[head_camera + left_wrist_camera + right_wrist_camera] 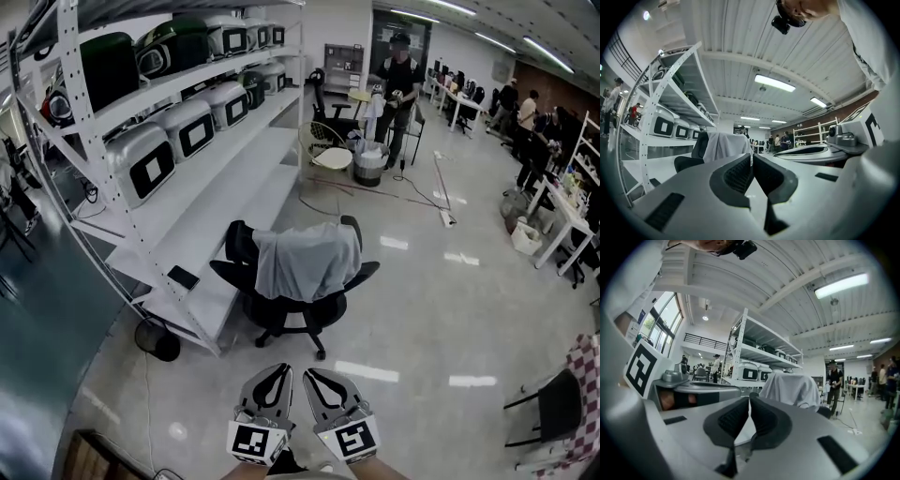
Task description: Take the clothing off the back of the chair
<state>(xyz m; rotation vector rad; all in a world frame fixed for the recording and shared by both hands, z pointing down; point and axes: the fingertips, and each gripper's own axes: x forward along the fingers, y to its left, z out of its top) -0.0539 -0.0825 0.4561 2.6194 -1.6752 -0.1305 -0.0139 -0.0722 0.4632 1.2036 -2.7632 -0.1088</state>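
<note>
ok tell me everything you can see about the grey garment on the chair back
The grey garment is pale, soft-looking cloth draped over the backrest of the black office chair. It hangs in loose folds, covering most of the backrest and leaving a dark edge bare at the left. Only the chair touches it. The chair stands beside the white shelving rack. What kind of garment it is cannot be told.

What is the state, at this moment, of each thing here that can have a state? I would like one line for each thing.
grey garment: draped over the back of the chair, not yet taken off.
office chair: upright on the floor, its back covered by the garment.
left gripper: jaws together, holding nothing, short of the chair.
right gripper: jaws together, holding nothing, short of the chair.
</note>
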